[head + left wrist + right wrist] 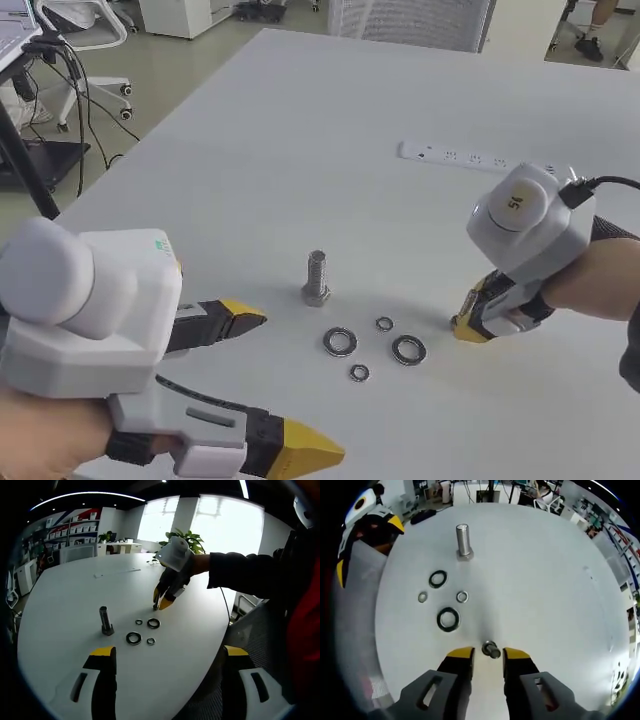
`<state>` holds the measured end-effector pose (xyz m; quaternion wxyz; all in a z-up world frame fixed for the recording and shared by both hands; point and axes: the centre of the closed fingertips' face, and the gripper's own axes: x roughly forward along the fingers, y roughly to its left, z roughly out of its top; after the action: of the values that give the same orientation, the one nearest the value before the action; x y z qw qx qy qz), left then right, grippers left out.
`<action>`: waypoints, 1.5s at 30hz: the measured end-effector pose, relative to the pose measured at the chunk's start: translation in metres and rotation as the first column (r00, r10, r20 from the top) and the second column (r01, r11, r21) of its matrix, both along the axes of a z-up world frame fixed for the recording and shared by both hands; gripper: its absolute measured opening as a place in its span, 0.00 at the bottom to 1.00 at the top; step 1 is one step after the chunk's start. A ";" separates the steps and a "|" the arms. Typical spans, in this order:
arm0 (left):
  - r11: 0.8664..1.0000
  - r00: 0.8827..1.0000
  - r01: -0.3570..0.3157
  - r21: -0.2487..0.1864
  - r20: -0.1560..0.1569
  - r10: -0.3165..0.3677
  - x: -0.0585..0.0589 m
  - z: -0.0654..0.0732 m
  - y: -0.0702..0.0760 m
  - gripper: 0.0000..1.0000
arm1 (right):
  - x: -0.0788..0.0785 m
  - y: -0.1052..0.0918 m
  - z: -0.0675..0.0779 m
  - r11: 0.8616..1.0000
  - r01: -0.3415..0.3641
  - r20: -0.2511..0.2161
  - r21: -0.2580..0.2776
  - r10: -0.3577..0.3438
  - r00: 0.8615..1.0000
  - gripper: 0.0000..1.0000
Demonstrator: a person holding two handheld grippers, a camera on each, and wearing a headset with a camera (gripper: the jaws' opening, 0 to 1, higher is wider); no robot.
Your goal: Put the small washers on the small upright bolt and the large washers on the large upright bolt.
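1. Waiting nearest, on the near side of the large bolt (316, 278): left gripper (280, 381), claws spread wide, holding nothing.
2. Lying flat on the white table (300, 150) just in front of the large bolt: two large washers (340, 342) and two small washers (384, 323), loosely clustered, clear of the bolt.
3. Standing upright on its head: the large bolt itself, shank bare.
4. Off to the right of the large bolt, past the washers: right gripper (468, 325), claws narrowly parted around the small bolt (491, 650), flanking rather than pinching.
5. Probably setting up the small bolt, with sorting not yet begun. Next: backing away without tipping it, then pinching one washer by its edge and lowering it over the matching shank.
6. Serving as the only holders: both bolts, carrying nothing.
7. Far beyond the large bolt: power strip (455, 157).
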<state>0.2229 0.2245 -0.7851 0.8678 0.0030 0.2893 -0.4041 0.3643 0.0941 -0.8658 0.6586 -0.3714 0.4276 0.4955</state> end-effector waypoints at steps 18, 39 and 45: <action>1.000 1.000 0.003 0.000 0.003 -0.003 -0.001 0.000 -0.001 0.87 | -0.003 -0.010 0.003 1.000 0.024 0.007 0.011 -0.024 1.000 0.32; 1.000 1.000 0.014 0.001 0.003 -0.014 -0.001 0.000 -0.003 0.86 | -0.018 -0.023 0.006 0.999 0.045 -0.001 0.003 -0.045 0.999 0.32; 1.000 1.000 0.016 0.002 0.005 -0.016 -0.002 0.000 -0.003 0.86 | -0.026 -0.025 0.006 0.999 0.050 -0.011 0.005 -0.050 0.999 0.32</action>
<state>0.2212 0.2219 -0.7849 0.8654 0.0072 0.2874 -0.4105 0.3383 0.0695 -0.8600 0.6693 -0.3562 0.4391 0.4820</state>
